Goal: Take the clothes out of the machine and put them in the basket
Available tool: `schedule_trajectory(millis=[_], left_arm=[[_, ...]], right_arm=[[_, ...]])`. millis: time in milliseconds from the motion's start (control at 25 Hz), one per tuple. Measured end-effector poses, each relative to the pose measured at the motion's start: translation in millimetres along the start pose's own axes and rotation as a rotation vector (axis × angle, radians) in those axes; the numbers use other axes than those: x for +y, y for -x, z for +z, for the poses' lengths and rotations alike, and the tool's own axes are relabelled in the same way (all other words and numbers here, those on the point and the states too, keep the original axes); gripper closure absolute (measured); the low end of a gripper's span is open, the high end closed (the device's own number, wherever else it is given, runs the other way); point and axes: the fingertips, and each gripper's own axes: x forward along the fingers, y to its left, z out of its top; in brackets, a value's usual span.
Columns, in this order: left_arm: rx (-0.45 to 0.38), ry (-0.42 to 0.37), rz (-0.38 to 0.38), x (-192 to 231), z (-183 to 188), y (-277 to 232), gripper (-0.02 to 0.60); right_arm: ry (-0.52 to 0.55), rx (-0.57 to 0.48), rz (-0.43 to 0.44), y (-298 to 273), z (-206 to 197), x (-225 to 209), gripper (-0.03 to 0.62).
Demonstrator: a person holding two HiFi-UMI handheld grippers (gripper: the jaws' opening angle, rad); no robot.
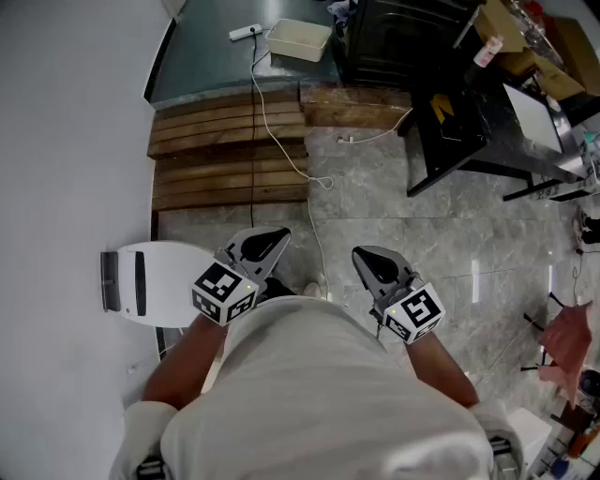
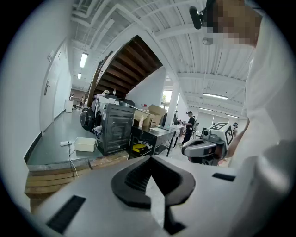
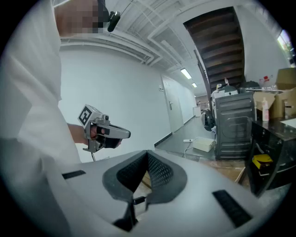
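I stand on the grey marble floor [image 1: 441,244], and two wooden steps [image 1: 230,155] lead up from it to a dark raised floor [image 1: 202,56]. Up there is the black machine [image 1: 394,37], with its front shut as far as I can tell; I cannot make out any clothes. Just to its right, down on the marble, a black counter [image 1: 469,122] carries cardboard boxes [image 1: 502,28]. The white basket [image 1: 300,39] sits just left of the machine, well away from me. My left hand-held gripper [image 1: 279,236] has its jaws together on nothing, and my right hand-held gripper [image 1: 361,255] is the same. Both are held near my body. A white cable [image 1: 281,141] trails down the steps.
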Motion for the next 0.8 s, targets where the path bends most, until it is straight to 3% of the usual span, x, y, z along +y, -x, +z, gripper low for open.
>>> schedule_trajectory(millis=[200, 520, 640, 800], left_arm=[[-0.014, -0.008, 0.006, 2.4, 0.6, 2.3, 0.584], [-0.034, -0.002, 0.088, 15.1, 4.7, 10.3, 0.583], [-0.029, -0.002, 0.116, 21.4, 4.1, 11.5, 0.468], [-0.042, 0.001, 0.143, 30.8, 7.8, 11.9, 0.436]], right_arm=[[0.002, 0.004, 0.007, -2.2, -6.1, 0.5, 0.591], [0.01, 0.015, 0.07, -11.2, -7.8, 3.9, 0.591], [0.0, 0.017, 0.083, -13.3, -10.3, 5.4, 0.591], [0.02, 0.033, 0.106, -18.1, -16.3, 10.1, 0.591]])
